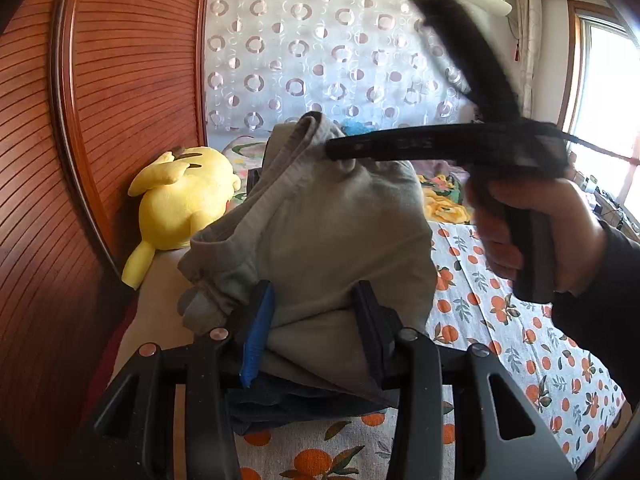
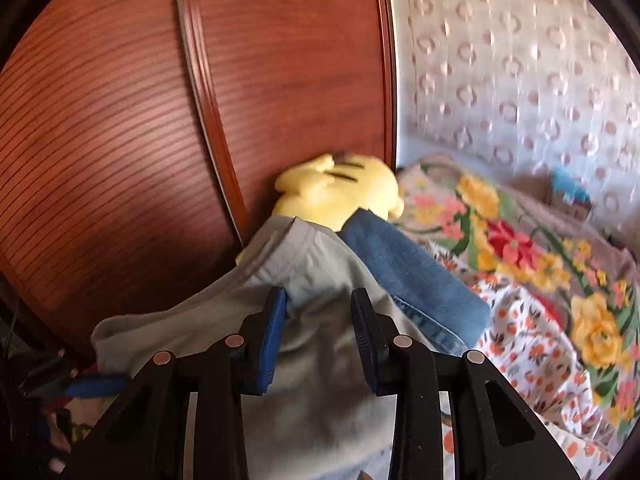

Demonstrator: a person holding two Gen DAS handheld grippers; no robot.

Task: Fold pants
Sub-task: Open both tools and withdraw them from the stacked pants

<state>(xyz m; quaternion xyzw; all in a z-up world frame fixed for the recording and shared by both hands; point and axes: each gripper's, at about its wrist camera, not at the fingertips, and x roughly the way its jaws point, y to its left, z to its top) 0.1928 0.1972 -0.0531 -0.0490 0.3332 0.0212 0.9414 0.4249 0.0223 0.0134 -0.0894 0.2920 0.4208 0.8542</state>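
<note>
Grey-green pants (image 1: 320, 232) are bunched and lifted above the bed. My left gripper (image 1: 314, 320) is shut on a thick bundle of the pants, cloth filling the gap between its fingers. My right gripper (image 2: 320, 332) is shut on the pants (image 2: 312, 280) too; in the left wrist view its black fingers (image 1: 384, 146) press into the upper fold, with the hand on its handle at the right. Blue denim (image 2: 412, 276) lies under the grey pants on the bed, also seen below the bundle in the left wrist view (image 1: 280, 400).
A yellow plush toy (image 1: 180, 200) lies against the red-brown wooden headboard (image 1: 120, 120). An orange-print sheet (image 1: 520, 340) covers the bed. A flowered blanket (image 2: 540, 248) lies further back. A patterned curtain (image 1: 320, 60) hangs behind.
</note>
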